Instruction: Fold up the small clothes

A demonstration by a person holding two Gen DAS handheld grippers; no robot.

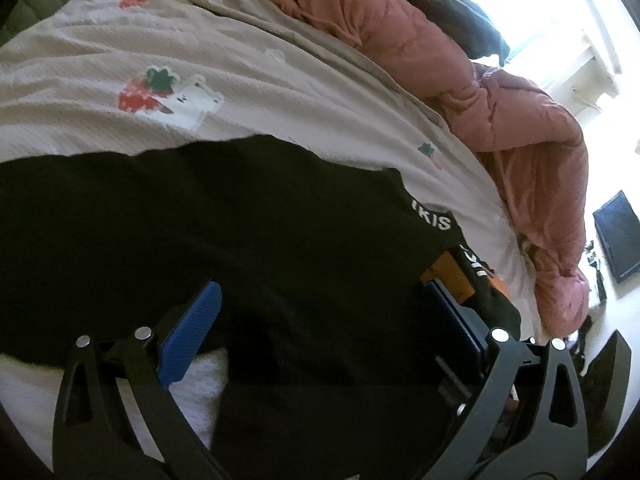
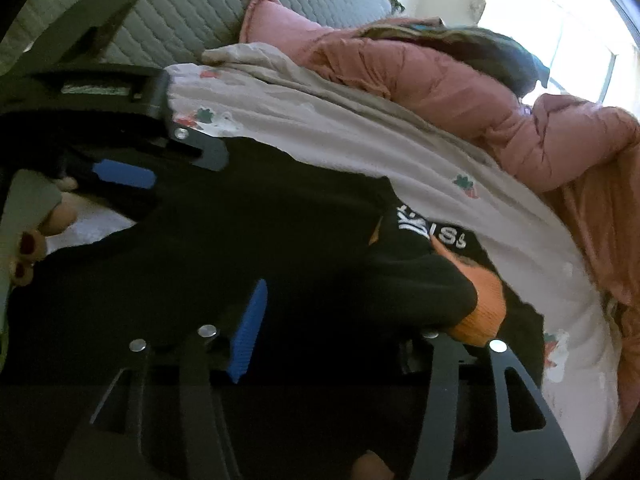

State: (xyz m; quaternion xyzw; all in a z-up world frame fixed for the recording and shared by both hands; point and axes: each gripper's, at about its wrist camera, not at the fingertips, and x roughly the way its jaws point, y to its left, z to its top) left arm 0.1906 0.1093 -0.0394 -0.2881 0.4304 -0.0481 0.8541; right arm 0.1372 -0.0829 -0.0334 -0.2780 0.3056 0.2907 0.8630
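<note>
From the left wrist, the black garment (image 1: 248, 240) lies spread on the strawberry-print sheet (image 1: 200, 60), its band with white lettering (image 1: 434, 220) toward the pink quilt (image 1: 520, 128); the left gripper (image 1: 320, 312) stands released over it. From the right wrist, an orange lining (image 2: 480, 304) shows at the bunched band, and the right gripper (image 2: 340, 328) stands wide, pads off the cloth.
</note>
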